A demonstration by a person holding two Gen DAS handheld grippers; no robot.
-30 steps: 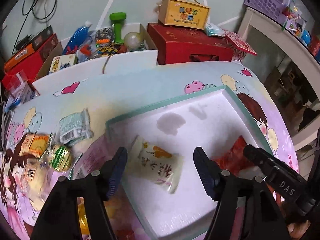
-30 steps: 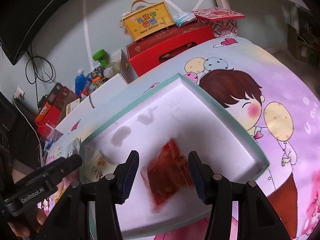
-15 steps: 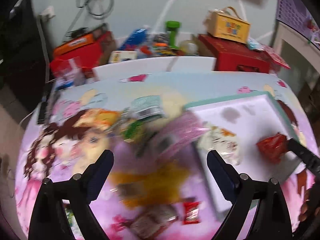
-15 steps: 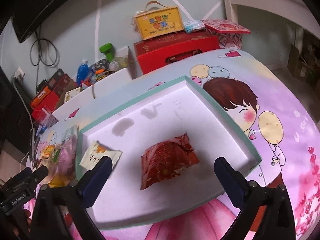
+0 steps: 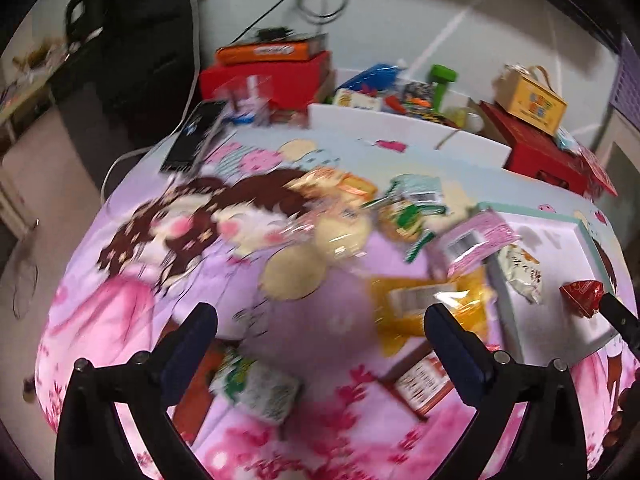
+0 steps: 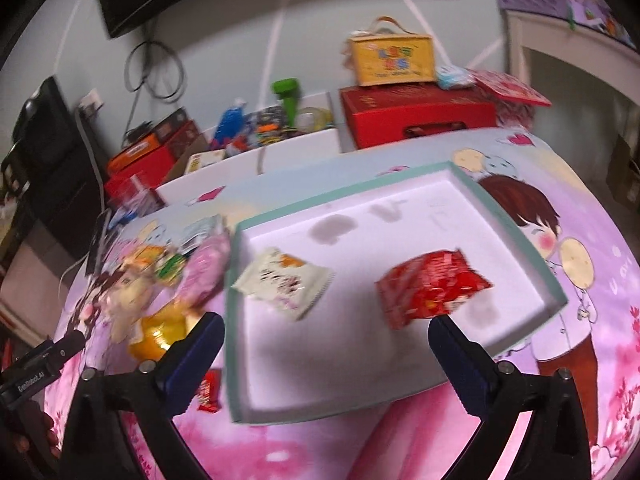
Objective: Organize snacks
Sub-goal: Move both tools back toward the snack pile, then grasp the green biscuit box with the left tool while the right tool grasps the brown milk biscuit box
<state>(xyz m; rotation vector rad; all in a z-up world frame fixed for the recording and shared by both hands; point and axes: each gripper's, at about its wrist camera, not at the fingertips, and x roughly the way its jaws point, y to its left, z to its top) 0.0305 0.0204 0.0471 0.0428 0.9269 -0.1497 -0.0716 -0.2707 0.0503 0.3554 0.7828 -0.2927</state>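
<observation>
The left gripper (image 5: 320, 344) has its fingers spread wide, having just been opening, and nothing lies between them but bare table (image 5: 120, 320) cloth. Beyond its fingertips sits a blurred heap of snacks (image 5: 352, 216): pale round packets, a green-and-white one, a pink packet (image 5: 476, 240) and a yellow packet (image 5: 420, 312) just past the right finger. Near the left finger lies a green-and-white packet (image 5: 260, 392), probably a wafer or biscuit pack, though the blur hides its print. Off to the right is the tray (image 5: 584, 236).

The right gripper (image 6: 326, 354) also stands fully open, its fingers having just parted, empty. Between and ahead of them lies the tray (image 6: 516, 236), holding a cream packet (image 6: 284, 282) toward the left finger and a red packet (image 6: 428, 294) just beyond the right fingertip. A small red bar (image 6: 210, 392) lies on the table beside the left finger, outside the tray.
</observation>
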